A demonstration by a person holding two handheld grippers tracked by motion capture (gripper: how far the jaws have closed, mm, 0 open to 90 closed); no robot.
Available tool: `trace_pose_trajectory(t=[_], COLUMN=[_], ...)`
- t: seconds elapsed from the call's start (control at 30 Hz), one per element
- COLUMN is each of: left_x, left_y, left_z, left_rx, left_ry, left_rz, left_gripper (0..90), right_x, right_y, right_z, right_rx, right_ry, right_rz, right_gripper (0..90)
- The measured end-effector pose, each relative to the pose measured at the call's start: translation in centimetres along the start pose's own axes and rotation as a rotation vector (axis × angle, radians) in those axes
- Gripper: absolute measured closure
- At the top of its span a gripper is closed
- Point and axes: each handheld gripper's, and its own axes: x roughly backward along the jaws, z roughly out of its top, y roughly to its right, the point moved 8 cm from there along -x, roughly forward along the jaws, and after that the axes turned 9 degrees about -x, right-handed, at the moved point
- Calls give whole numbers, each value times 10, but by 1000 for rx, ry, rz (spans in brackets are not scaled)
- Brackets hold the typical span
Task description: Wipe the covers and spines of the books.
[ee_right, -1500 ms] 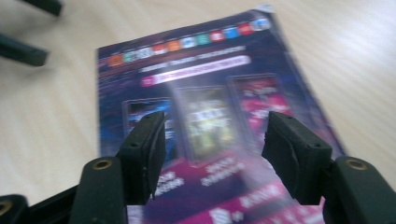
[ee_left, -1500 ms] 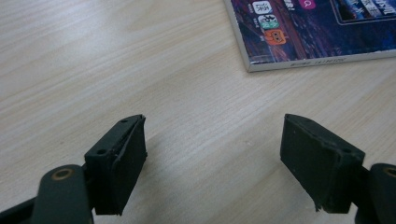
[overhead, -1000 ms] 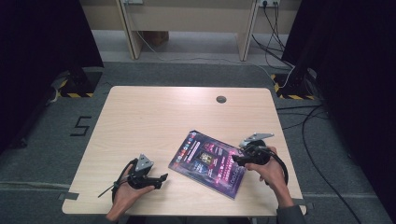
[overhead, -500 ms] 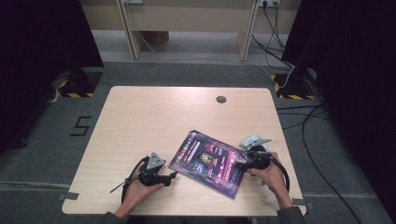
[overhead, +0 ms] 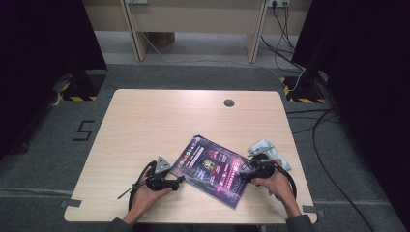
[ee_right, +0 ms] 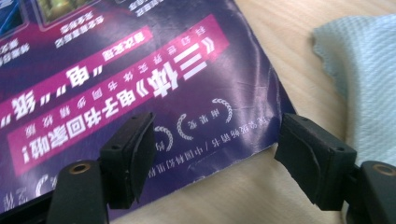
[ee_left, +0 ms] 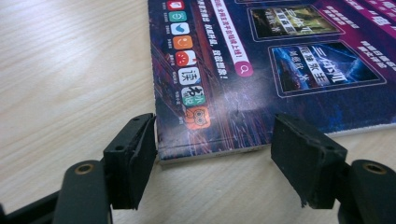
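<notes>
One magazine [overhead: 211, 170] with a purple cover lies on one wooden surface [overhead: 159, 121]. One pale cloth [overhead: 263, 146] sits beside it. Two hand-held tools are present: a left tool [overhead: 178, 180] and a right tool [overhead: 243, 175], each with two black jaws.

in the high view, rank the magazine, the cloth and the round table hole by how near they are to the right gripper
1. magazine: right at the right gripper, its corner by the open jaws.
2. cloth: just behind the gripper, toward the table's right edge.
3. round table hole: farthest, near the far edge.
</notes>
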Motion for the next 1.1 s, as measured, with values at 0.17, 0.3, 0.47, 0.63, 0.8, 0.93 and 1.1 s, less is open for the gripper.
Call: trace_pose_trajectory(t=[0.17, 0.3, 0.47, 0.63, 0.8, 0.93, 1.1], left_x=[0, 1, 7, 23, 36, 40, 42], left_y=[-4, -5, 2, 17, 35, 56, 78], left_z=[-1, -2, -8, -17, -24, -25, -22], left_rx=[15, 9, -34, -48, -67, -94, -148], left_ry=[0, -15, -63, -101, -111, -112, -117], left_rz=[12, 15, 7, -20, -69, -126, -193], left_gripper=[307, 324, 313, 319, 343, 337, 338], right_x=[0, 0, -2, -5, -14, -20, -26], right_y=[-3, -5, -4, -3, 7, 11, 14], right_z=[-1, -2, 2, 8, 26, 40, 52], right_rx=[7, 30, 41, 14, -34, -31, -17], right_ry=[-12, -22, -12, -11, 75, 122, 158], right_rz=[7, 13, 6, 5, -73, -138, -154], right_gripper=[278, 270, 269, 284, 303, 309, 352])
